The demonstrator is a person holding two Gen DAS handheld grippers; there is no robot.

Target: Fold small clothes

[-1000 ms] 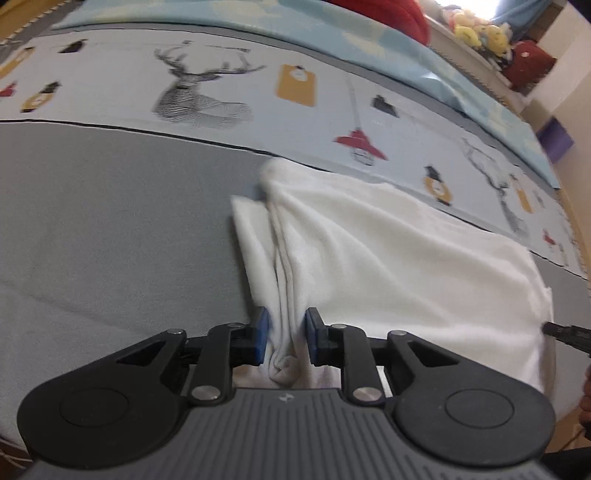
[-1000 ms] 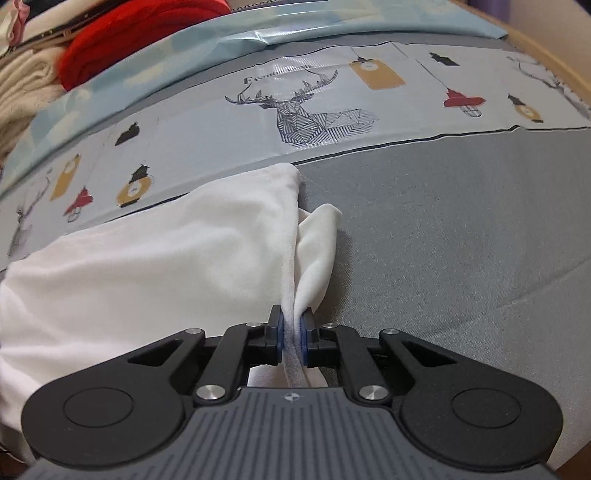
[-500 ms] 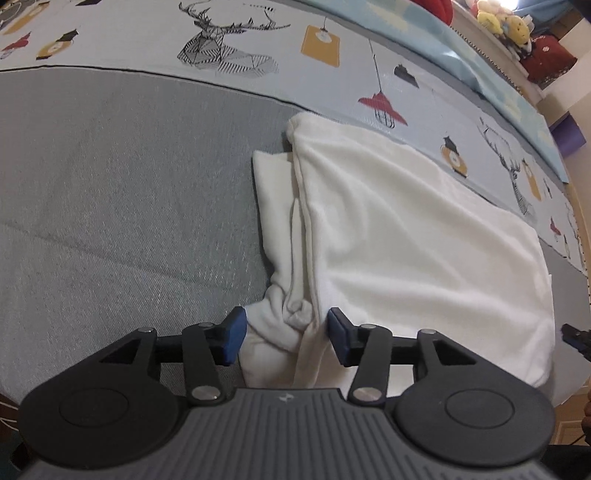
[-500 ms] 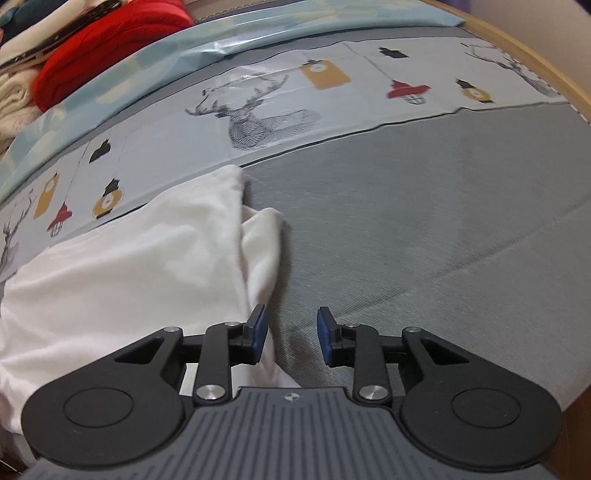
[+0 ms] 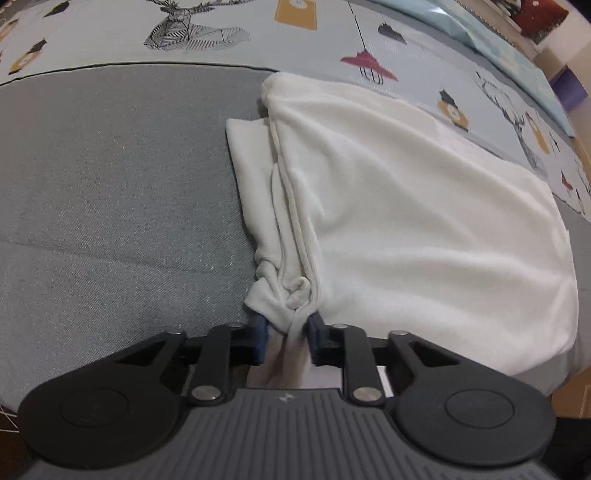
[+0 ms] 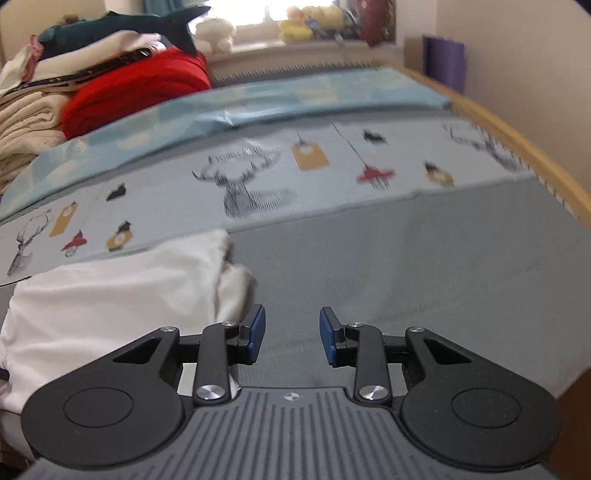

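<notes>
A white garment (image 5: 406, 206) lies partly folded on the grey bed cover (image 5: 110, 206), its left edge bunched into a ridge. My left gripper (image 5: 284, 338) is at the near end of that ridge, its blue pads (image 5: 260, 339) partly closed around the bunched white fabric. In the right wrist view the garment (image 6: 122, 291) lies at the lower left. My right gripper (image 6: 291, 334) is open and empty, raised over grey cover just right of the garment's edge.
A printed sheet with deer and lamps (image 6: 258, 177) runs behind the garment. A stack of folded clothes with a red one (image 6: 136, 92) sits at the back left. The wooden bed edge (image 6: 535, 162) runs along the right. Toys line the windowsill (image 6: 303, 26).
My right gripper let go of the garment's edge, opened, and lifted away to the right. My left gripper opened wide, then closed in on the bunched fabric at the near end.
</notes>
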